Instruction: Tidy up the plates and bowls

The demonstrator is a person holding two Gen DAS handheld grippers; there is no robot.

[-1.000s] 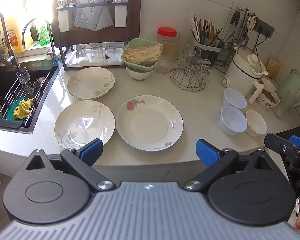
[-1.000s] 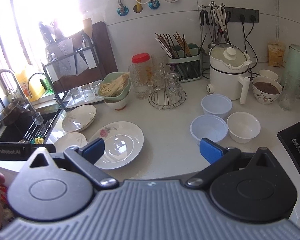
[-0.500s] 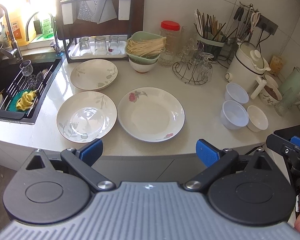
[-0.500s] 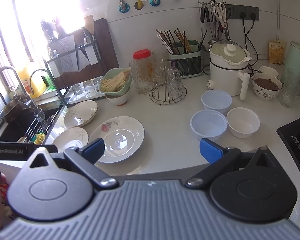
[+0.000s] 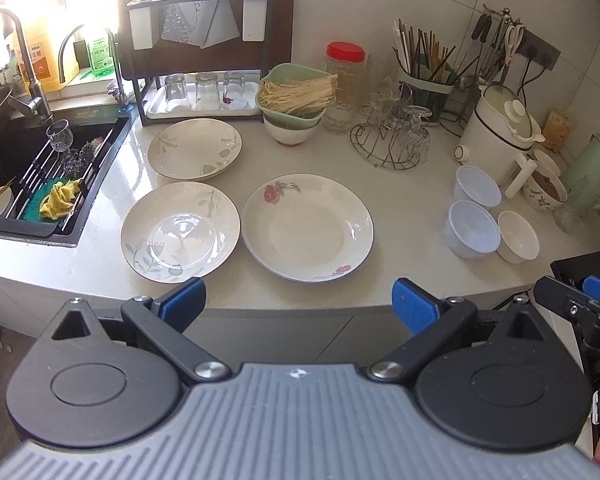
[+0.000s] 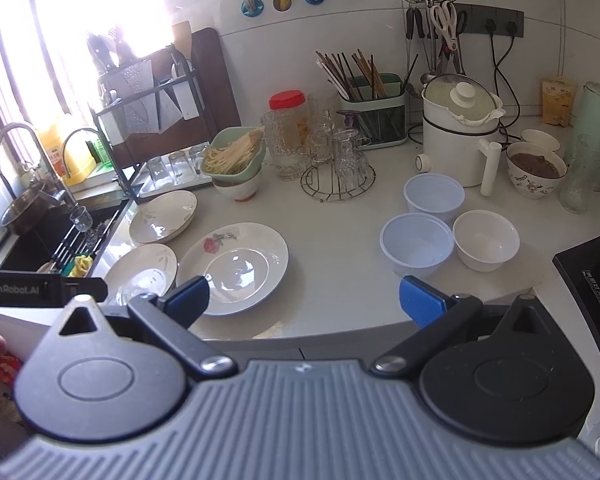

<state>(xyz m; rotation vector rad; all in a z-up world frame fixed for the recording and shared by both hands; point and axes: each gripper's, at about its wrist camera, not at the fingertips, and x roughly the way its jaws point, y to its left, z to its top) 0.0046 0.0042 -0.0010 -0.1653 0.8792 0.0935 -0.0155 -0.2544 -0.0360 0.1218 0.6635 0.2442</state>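
Note:
Three plates lie on the white counter: a rose-patterned plate [image 5: 308, 226] [image 6: 236, 266] in the middle, a leaf-patterned plate [image 5: 180, 232] [image 6: 142, 274] to its left, and another leaf-patterned plate [image 5: 195, 148] [image 6: 164, 216] behind. Two translucent plastic bowls [image 5: 474, 229] [image 6: 417, 244], [image 5: 477, 188] [image 6: 434, 198] and a white bowl [image 5: 518, 237] [image 6: 486, 240] sit at the right. My left gripper [image 5: 298, 306] hovers open before the counter edge, empty. My right gripper [image 6: 304, 298] is open too, holding nothing.
A sink [image 5: 28, 168] with a rack and yellow cloth is at the left. A dish rack with glasses [image 5: 204, 92], a green bowl of noodles [image 5: 296, 98], a wire glass stand [image 5: 392, 140], a white pot [image 5: 496, 136] and a black cooktop [image 6: 592, 280] surround the plates.
Both grippers have drawn back and risen a little from the counter, so the plates and bowls sit farther up in both views. Nothing on the counter has moved.

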